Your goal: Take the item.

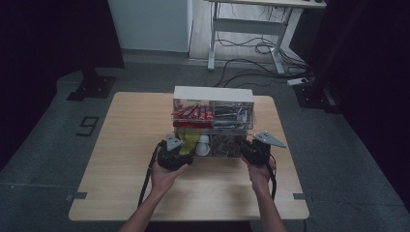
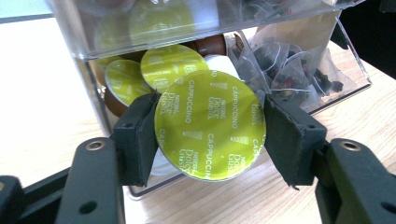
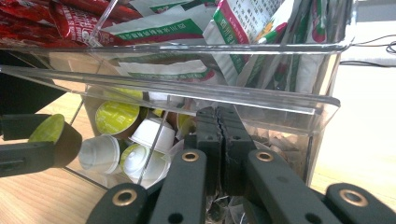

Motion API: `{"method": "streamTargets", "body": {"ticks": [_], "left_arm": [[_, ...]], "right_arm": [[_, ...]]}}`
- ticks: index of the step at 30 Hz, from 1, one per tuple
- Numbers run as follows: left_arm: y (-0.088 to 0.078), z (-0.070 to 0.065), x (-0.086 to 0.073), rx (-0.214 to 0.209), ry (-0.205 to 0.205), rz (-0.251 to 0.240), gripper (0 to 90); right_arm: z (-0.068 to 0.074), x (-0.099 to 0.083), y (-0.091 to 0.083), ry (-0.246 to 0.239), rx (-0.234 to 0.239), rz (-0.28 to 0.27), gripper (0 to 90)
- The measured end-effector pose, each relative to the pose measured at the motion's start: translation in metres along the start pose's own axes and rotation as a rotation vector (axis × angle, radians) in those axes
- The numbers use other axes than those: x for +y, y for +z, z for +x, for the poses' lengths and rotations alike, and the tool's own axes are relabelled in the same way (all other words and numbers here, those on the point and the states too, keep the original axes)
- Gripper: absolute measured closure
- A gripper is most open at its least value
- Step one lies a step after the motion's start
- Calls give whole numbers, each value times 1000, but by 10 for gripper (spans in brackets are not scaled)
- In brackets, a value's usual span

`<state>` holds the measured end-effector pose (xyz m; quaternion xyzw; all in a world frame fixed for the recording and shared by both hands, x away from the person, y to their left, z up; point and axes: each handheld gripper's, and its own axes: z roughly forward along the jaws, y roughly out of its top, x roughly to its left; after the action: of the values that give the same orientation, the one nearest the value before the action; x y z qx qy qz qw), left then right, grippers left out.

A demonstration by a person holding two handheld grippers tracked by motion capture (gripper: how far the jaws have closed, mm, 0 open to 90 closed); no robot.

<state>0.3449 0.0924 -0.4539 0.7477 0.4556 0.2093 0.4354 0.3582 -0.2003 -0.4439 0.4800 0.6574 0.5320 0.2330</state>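
Clearly, left tool (image 2: 210, 133) clamps a yellow-green capsule (image 2: 210, 130) printed "Dolce Gusto Cappuccino", just before the clear organizer (image 1: 212, 94). Right tool (image 3: 219, 135) closed, empty, against it. Wooden table (image 1: 125, 145); grey floor (image 1: 338, 159).

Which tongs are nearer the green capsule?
Left. The left tongs are clamped on the green capsule; the right tongs, shut, sit at the organizer's other lower bin.

A recording lab is suggested by dark curtains around the wooden table (image 1: 125, 159) and cables (image 1: 251, 58) trailing behind it.
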Motion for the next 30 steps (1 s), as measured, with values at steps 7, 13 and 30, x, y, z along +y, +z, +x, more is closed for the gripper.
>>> {"method": "streamTargets", "body": {"ticks": [7, 13, 30], "left_arm": [[-10, 6, -1, 10, -2, -8, 386], [-18, 13, -3, 15, -15, -14, 386], [-35, 39, -19, 46, -48, -13, 386]], "right_arm": [[1, 0, 0, -3, -3, 2, 874], [1, 1, 0, -6, -6, 5, 874], [1, 1, 0, -5, -2, 2, 874]]}}
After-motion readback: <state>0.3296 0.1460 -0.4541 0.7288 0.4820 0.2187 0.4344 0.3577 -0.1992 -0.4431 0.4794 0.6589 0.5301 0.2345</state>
